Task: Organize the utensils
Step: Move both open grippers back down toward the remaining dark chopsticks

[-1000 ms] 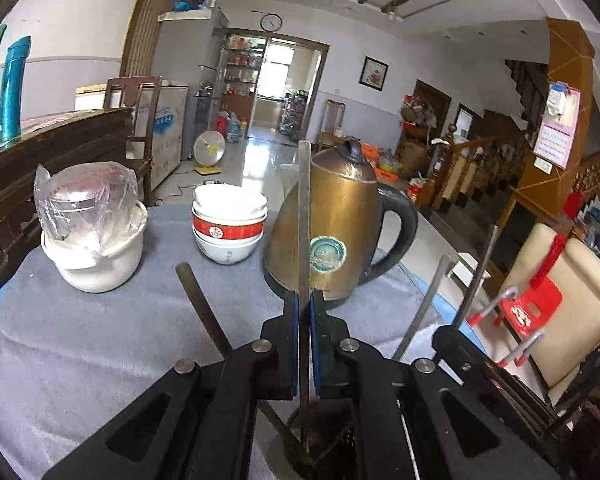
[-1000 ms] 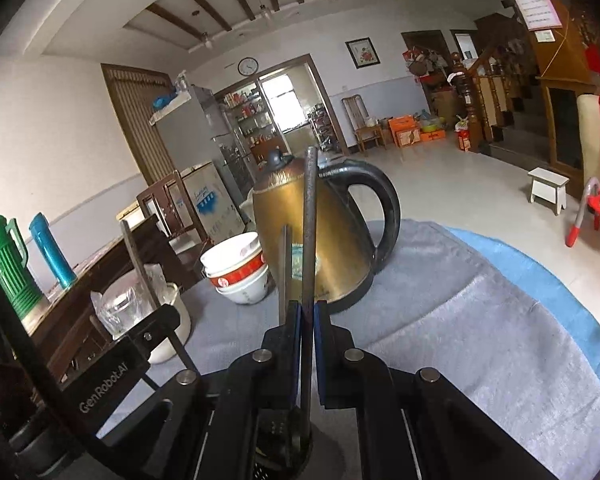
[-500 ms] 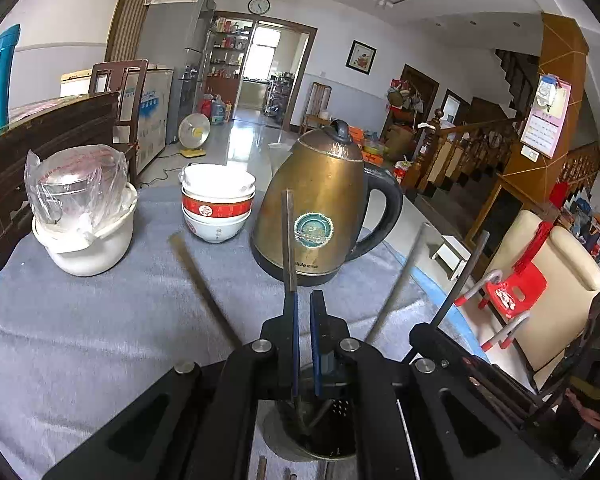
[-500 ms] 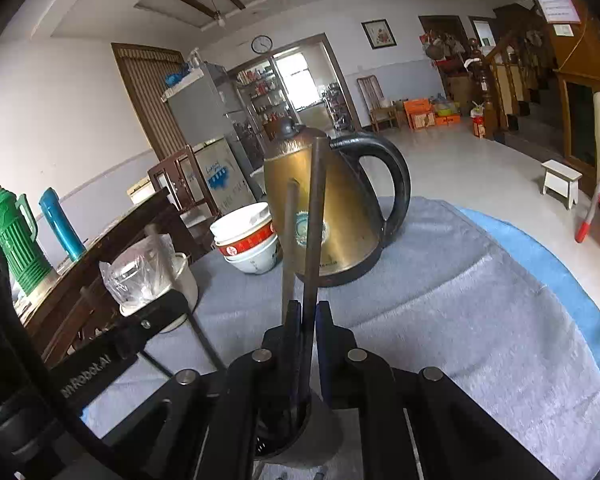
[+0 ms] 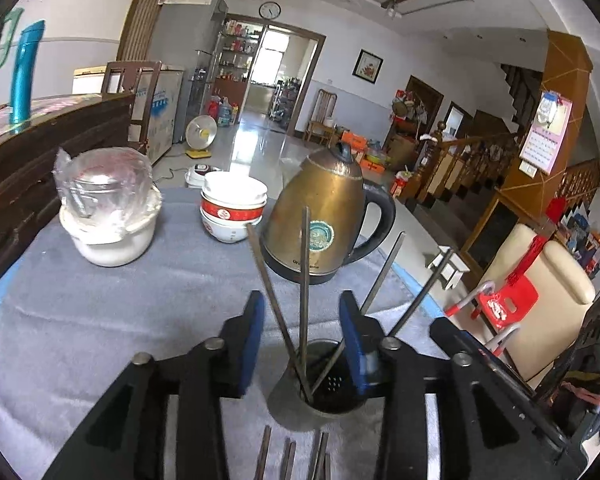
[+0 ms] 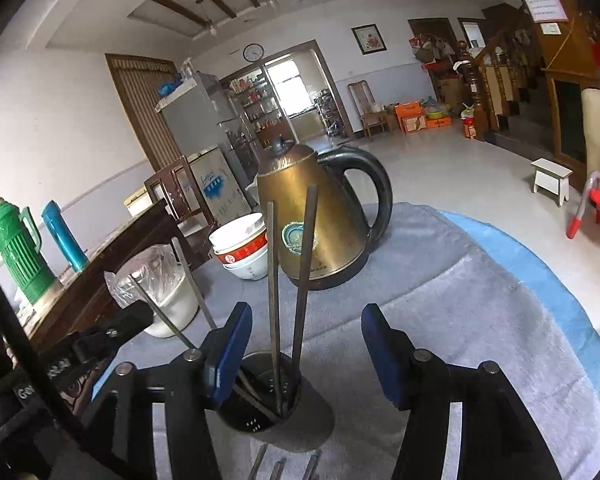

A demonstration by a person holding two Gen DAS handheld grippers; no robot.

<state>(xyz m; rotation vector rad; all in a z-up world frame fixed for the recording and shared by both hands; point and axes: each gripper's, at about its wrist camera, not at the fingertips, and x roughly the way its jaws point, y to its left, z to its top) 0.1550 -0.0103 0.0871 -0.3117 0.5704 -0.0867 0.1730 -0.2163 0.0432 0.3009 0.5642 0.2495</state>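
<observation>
A metal utensil holder (image 5: pixel 320 392) stands on the grey cloth, also in the right wrist view (image 6: pixel 276 404). Several dark metal chopsticks (image 5: pixel 305 280) stand in it, leaning apart; they show in the right wrist view (image 6: pixel 302 276) too. My left gripper (image 5: pixel 302 340) is open above the holder, its blue pads either side of the chopsticks and apart from them. My right gripper (image 6: pixel 304 352) is open and empty over the holder. More chopsticks (image 5: pixel 288 458) lie on the cloth at the near edge, also in the right wrist view (image 6: pixel 278 468).
A brass kettle (image 5: pixel 324 216) stands just behind the holder. Stacked bowls (image 5: pixel 232 208) and a white pot under plastic wrap (image 5: pixel 108 216) stand to its left. The grey cloth (image 6: pixel 480 320) covers a round table. Thermoses (image 6: pixel 16 252) stand on a wooden sideboard, left.
Both grippers have opened and let go of the chopsticks they held. Those chopsticks have dropped into the holder and now lean in it.
</observation>
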